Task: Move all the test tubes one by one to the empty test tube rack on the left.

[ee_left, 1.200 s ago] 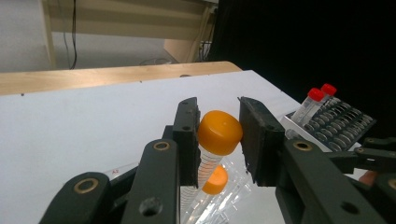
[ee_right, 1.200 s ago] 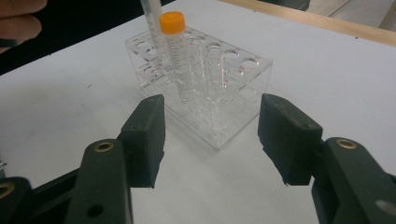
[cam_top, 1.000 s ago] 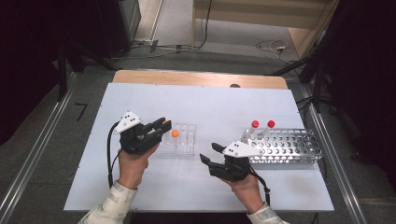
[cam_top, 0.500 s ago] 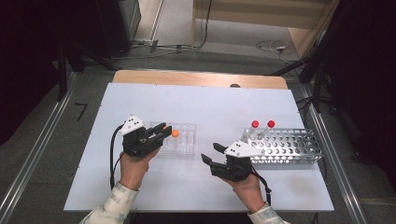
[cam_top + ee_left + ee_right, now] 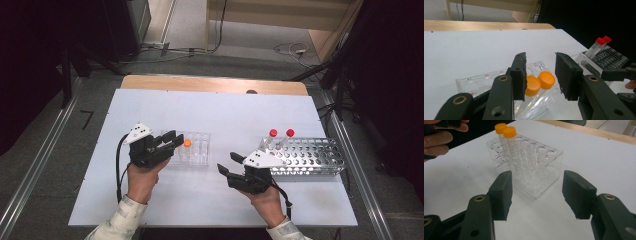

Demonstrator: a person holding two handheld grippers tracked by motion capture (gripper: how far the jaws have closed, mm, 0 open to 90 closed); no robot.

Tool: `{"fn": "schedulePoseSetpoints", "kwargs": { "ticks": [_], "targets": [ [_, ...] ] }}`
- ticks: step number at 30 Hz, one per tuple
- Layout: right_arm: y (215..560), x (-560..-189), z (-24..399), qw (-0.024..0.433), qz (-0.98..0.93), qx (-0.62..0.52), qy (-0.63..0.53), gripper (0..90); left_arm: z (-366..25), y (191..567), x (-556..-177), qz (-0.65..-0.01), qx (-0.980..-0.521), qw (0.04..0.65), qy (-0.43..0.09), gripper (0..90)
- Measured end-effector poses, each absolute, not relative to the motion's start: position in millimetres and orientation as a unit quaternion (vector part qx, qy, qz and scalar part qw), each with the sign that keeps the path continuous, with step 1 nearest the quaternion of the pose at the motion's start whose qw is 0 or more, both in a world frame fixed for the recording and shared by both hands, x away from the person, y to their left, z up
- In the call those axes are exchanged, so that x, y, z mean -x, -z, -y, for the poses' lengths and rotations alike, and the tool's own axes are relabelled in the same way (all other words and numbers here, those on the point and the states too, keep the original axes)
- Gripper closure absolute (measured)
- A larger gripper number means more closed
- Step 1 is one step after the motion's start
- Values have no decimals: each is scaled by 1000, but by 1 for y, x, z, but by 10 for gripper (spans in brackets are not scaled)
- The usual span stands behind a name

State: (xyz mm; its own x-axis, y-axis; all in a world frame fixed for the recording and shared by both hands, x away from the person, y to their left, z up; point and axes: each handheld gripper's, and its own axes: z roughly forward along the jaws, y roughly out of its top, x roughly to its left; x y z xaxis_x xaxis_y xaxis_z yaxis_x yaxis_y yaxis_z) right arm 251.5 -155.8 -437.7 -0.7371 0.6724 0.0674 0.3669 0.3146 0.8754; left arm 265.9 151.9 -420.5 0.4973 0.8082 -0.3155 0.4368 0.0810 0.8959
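A clear plastic rack (image 5: pixel 196 148) stands left of centre on the white table. Two orange-capped tubes (image 5: pixel 509 135) stand upright in one end of it, their orange caps (image 5: pixel 539 83) side by side. My left gripper (image 5: pixel 176 139) is open at the rack's left end, and in the left gripper view the left gripper (image 5: pixel 540 62) frames the caps without touching them. My right gripper (image 5: pixel 226 162) is open near the table's front, right of the clear rack. In its own view the right gripper (image 5: pixel 537 182) points at the rack (image 5: pixel 534 167) from a short distance, with nothing between its jaws.
A metal mesh rack (image 5: pixel 312 157) sits at the right of the table, just behind my right hand. Two red-capped tubes (image 5: pixel 281 135) lean at its left end. The table's wooden far edge (image 5: pixel 215 84) runs along the back. A hand (image 5: pixel 439 140) holds the left gripper.
My left gripper has shifted slightly toward the near edge, its jaws still at the clear rack's end. The right gripper has hardly moved.
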Motion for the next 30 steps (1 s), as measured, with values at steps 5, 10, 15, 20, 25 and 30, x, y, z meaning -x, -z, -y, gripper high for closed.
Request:
{"fn": "schedulePoseSetpoints", "kwargs": {
  "ticks": [5,10,15,20,25,30],
  "targets": [
    [435,-252,163,163,-791,-331,-487,392,-152,420,-266,-473,-658,563,-163,569],
    [433,-255,178,174,-783,-346,-487,391,-154,420,-266,-479,-653,563,-165,474],
    [431,-258,200,187,-771,-367,-486,390,-153,420,-266,-486,-653,554,-175,402],
    [429,-260,223,207,-759,-386,-481,374,-151,419,-265,-488,-652,550,-185,357],
    [427,-264,244,232,-746,-412,-469,298,-149,418,-264,-487,-653,549,-187,348],
    [426,-269,264,253,-730,-438,-460,266,-150,418,-265,-486,-654,550,-186,347]
  ]
}}
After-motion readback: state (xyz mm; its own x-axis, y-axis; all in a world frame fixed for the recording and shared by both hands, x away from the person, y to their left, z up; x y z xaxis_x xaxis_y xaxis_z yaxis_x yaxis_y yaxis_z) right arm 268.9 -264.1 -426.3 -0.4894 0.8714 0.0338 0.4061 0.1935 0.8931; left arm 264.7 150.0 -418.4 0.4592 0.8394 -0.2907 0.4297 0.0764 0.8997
